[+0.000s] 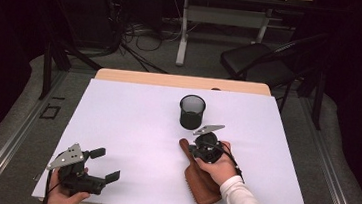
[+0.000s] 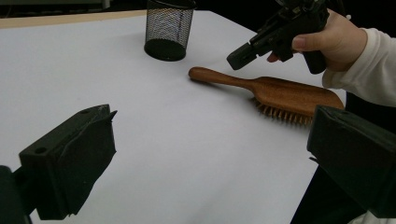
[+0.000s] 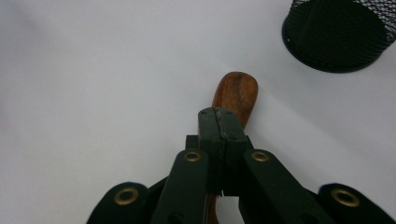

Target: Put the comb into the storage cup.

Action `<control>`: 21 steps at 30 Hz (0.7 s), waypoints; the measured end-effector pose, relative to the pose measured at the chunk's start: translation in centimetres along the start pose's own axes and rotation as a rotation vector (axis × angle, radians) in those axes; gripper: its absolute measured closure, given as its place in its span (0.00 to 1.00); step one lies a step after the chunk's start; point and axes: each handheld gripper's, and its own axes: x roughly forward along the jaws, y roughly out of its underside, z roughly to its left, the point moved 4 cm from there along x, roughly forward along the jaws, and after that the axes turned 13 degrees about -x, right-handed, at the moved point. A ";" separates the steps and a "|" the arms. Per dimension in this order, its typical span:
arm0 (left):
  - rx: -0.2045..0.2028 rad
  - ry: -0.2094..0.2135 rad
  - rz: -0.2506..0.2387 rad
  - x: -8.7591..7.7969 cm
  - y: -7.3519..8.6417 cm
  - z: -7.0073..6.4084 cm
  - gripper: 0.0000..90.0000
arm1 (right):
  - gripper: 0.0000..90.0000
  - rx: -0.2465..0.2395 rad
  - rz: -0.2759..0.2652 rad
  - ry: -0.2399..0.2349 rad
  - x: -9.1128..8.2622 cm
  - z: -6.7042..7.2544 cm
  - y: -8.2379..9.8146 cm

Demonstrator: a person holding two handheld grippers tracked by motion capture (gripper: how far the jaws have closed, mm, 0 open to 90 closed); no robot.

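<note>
Right hand-held gripper point(image 3: 219, 122) tilted down over hairbrush point(image 2: 275, 93) handle, jaws pressed together, empty; left hand-held gripper point(image 1: 100, 163) spread.

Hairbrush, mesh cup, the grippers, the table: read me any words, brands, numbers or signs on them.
None can be read.
The wooden hairbrush shows bare wood.
The black mesh cup has no label.
The white table is unmarked.
The left gripper and right gripper show no lettering.
</note>
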 end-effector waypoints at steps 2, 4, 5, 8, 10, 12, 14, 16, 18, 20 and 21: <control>-0.002 0.000 0.001 0.0 0.0 0.0 0.01 | 1.00 -0.013 0.009 -0.002 0.4 0.2 -0.1; -0.002 -0.001 -0.003 0.0 0.0 0.0 0.01 | 1.00 -0.017 0.010 -0.003 0.7 0.2 -0.2; -0.001 -0.001 -0.003 0.0 0.0 0.1 0.01 | 1.00 -0.024 0.014 -0.003 1.1 0.3 -0.2; -0.005 0.001 -0.003 0.0 0.0 0.1 0.01 | 1.00 -0.030 0.022 -0.008 1.6 0.5 -0.3; -0.003 0.000 -0.001 0.0 0.0 0.1 0.01 | 1.00 -0.037 0.025 -0.013 1.8 0.5 -0.3; -0.001 -0.005 0.000 0.0 0.1 0.1 0.01 | 1.00 -0.038 0.026 -0.018 1.9 0.6 -0.3; -0.002 -0.004 0.000 0.0 0.1 0.1 0.01 | 1.00 -0.046 0.038 -0.019 2.1 0.6 -0.3; -0.001 -0.004 0.001 0.0 0.1 0.1 0.01 | 1.00 -0.046 0.050 -0.018 2.3 0.6 -0.1; -0.001 -0.004 0.002 0.1 0.1 0.1 0.01 | 1.00 -0.045 0.056 -0.022 2.5 0.5 -0.1; -0.001 -0.003 0.001 0.0 0.1 0.1 0.01 | 1.00 -0.047 0.068 -0.019 2.5 0.5 0.0; -0.001 -0.003 0.001 0.0 0.1 0.1 0.01 | 1.00 -0.047 0.068 -0.019 2.5 0.5 0.0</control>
